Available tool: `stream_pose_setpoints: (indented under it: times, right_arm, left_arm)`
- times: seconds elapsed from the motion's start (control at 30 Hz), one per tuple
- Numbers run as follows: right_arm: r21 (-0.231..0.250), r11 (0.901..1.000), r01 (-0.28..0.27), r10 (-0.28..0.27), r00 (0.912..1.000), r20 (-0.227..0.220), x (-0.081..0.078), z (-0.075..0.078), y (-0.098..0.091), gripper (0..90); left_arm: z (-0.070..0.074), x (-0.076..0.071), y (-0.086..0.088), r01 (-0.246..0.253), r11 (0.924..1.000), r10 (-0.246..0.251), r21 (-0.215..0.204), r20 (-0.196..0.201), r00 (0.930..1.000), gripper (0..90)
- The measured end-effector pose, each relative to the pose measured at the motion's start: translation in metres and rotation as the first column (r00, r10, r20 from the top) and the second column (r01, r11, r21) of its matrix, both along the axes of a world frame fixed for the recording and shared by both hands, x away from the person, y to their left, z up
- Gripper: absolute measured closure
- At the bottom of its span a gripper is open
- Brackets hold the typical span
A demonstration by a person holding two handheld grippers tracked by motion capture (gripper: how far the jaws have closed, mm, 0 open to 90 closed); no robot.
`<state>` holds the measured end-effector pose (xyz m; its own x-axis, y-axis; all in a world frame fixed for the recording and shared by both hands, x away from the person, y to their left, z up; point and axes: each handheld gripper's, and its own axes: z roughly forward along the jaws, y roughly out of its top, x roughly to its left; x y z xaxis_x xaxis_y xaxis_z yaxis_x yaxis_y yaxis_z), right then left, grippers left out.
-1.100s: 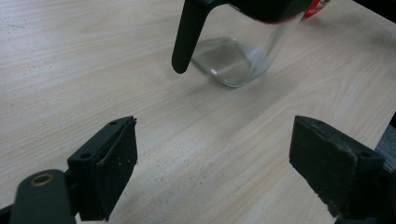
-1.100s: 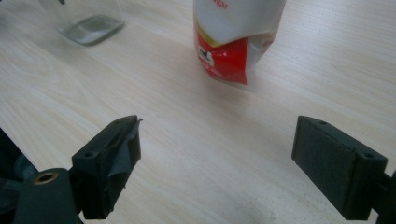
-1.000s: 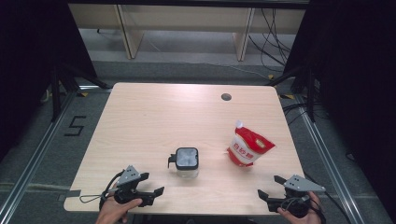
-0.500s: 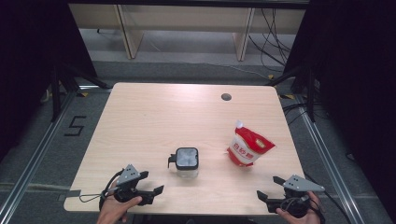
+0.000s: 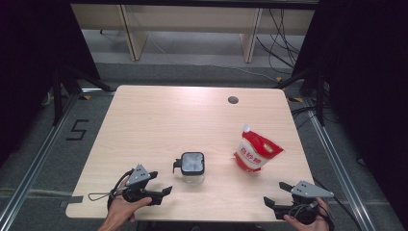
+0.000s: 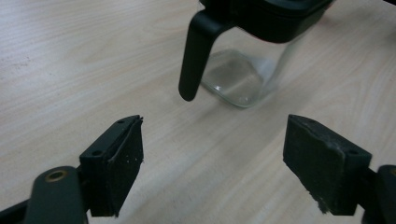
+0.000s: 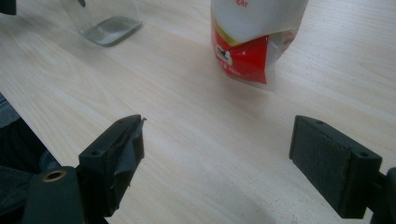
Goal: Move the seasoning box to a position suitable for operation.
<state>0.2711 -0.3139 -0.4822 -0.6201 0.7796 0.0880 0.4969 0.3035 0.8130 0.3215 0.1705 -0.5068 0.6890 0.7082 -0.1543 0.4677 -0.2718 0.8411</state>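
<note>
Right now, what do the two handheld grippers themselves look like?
Both the left gripper and the right gripper are black, each topped by a grey three-cornered plate. A thin black cable loops from the left one. Up close, each has two blocky black pads, scuffed and screwed on, beside a brass-coloured rivet.

- The left gripper is sitting low at the near left, its jaws pointing right and standing wide apart with nothing between them; they have just been closing a little.
- The left hand is gripping its body from below.
- The right gripper is sitting at the near right, jaws pointing left and gaping wide.
- The right hand is holding it.
</note>
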Motion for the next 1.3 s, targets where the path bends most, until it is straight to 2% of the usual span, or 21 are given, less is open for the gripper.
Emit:
stream_pose_setpoints:
  times: [0.03, 0.07, 0.2, 0.23, 0.33, 0.37, 0.4, 0.47, 0.5, 0.67, 0.73, 0.8, 0.83, 0.87, 0.97, 1.0, 1.13, 1.17, 1.3]
  right_arm:
    - [0.004, 1.0000, 0.001, -0.001, 0.9999, -0.011, 0.000, 0.000, 0.000, 18.8]
    - [0.004, 1.0000, -0.001, 0.001, 0.9999, -0.010, 0.000, 0.000, 0.000, 18.8]
    - [0.009, 0.9999, -0.005, 0.006, 1.0000, -0.007, 0.000, 0.000, 0.000, 19.0]
    - [0.019, 0.9998, 0.008, -0.008, 0.9997, -0.023, -0.002, 0.000, 0.002, 19.0]
    - [0.017, 0.9998, 0.006, -0.006, 0.9999, -0.008, -0.002, 0.000, 0.001, 19.3]
    - [0.019, 0.9998, -0.001, 0.001, 1.0000, 0.000, -0.001, 0.000, 0.001, 19.4]
    - [0.025, 0.9997, 0.007, -0.007, 0.9999, -0.012, -0.002, 0.001, 0.002, 19.5]
    - [0.023, 0.9997, 0.000, 0.001, 1.0000, -0.005, -0.002, 0.000, 0.001, 19.6]
    - [0.025, 0.9997, 0.004, -0.004, 1.0000, -0.008, -0.002, 0.000, 0.001, 19.6]
    - [0.019, 0.9998, -0.003, 0.003, 1.0000, 0.000, -0.002, 0.000, 0.001, 19.7]
    - [0.029, 0.9996, 0.003, -0.003, 0.9999, -0.010, -0.002, 0.000, 0.002, 19.8]
    - [0.022, 0.9997, -0.009, 0.009, 1.0000, -0.001, -0.001, 0.000, 0.001, 19.8]
    - [0.026, 0.9997, -0.005, 0.005, 0.9999, -0.009, -0.002, 0.000, 0.002, 19.8]
    - [0.024, 0.9997, -0.007, 0.007, 1.0000, -0.006, -0.001, 0.000, 0.001, 19.8]
    - [0.019, 0.9998, -0.005, 0.005, 1.0000, 0.001, -0.001, 0.000, 0.001, 19.9]
    - [0.021, 0.9998, -0.004, 0.004, 1.0000, -0.001, -0.001, 0.000, 0.002, 19.9]
    - [0.020, 0.9998, -0.006, 0.006, 1.0000, -0.001, -0.001, 0.000, 0.002, 20.1]
    - [0.019, 0.9998, -0.007, 0.007, 1.0000, -0.002, -0.001, 0.000, 0.002, 20.1]
    - [0.015, 0.9998, -0.009, 0.009, 1.0000, -0.001, -0.001, 0.000, 0.002, 20.3]
  left_arm:
    - [0.000, 0.003, 0.000, -0.002, 1.0000, 0.002, 0.003, 0.001, 1.0000, 20.5]
    - [-0.001, 0.005, -0.001, -0.012, 0.9999, 0.012, -0.012, -0.002, 0.9999, 20.9]
    - [-0.001, 0.011, -0.003, -0.004, 1.0000, 0.004, 0.003, 0.008, 1.0000, 26.5]
    - [-0.001, 0.013, -0.004, 0.004, 1.0000, -0.003, -0.005, 0.012, 0.9999, 28.4]
    - [-0.001, 0.016, -0.007, 0.012, 0.9998, -0.012, -0.018, 0.017, 0.9998, 33.7]
    - [-0.001, 0.017, -0.007, 0.023, 0.9997, -0.023, -0.010, 0.021, 0.9995, 36.3]
    - [-0.001, 0.016, -0.010, 0.011, 0.9995, -0.010, -0.030, 0.021, 0.9997, 38.2]
    - [-0.001, 0.018, -0.011, 0.026, 0.9995, -0.025, -0.020, 0.029, 0.9993, 40.5]
    - [-0.001, 0.020, -0.011, 0.046, 0.9989, -0.046, 0.003, 0.051, 0.9976, 41.9]
    - [-0.001, 0.025, -0.015, 0.056, 0.9980, -0.058, 0.029, 0.077, 0.9954, 49.0]
    - [0.000, 0.027, -0.015, 0.055, 0.9980, -0.057, 0.032, 0.082, 0.9950, 51.6]
    - [0.000, 0.031, -0.016, 0.067, 0.9972, -0.070, 0.032, 0.100, 0.9925, 54.2]
    - [0.000, 0.031, -0.017, 0.054, 0.9981, -0.056, 0.030, 0.091, 0.9942, 54.9]
    - [0.000, 0.034, -0.017, 0.072, 0.9963, -0.077, 0.046, 0.108, 0.9912, 55.5]
    - [-0.001, 0.038, -0.019, 0.077, 0.9964, -0.080, 0.037, 0.110, 0.9906, 58.1]
    - [-0.001, 0.039, -0.019, 0.077, 0.9960, -0.081, 0.046, 0.107, 0.9909, 58.8]
    - [0.000, 0.044, -0.022, 0.109, 0.9926, -0.115, 0.054, 0.126, 0.9854, 62.0]
    - [-0.001, 0.044, -0.024, 0.101, 0.9943, -0.104, 0.034, 0.116, 0.9877, 63.1]
    - [-0.001, 0.047, -0.027, 0.123, 0.9910, -0.129, 0.053, 0.122, 0.9842, 67.8]
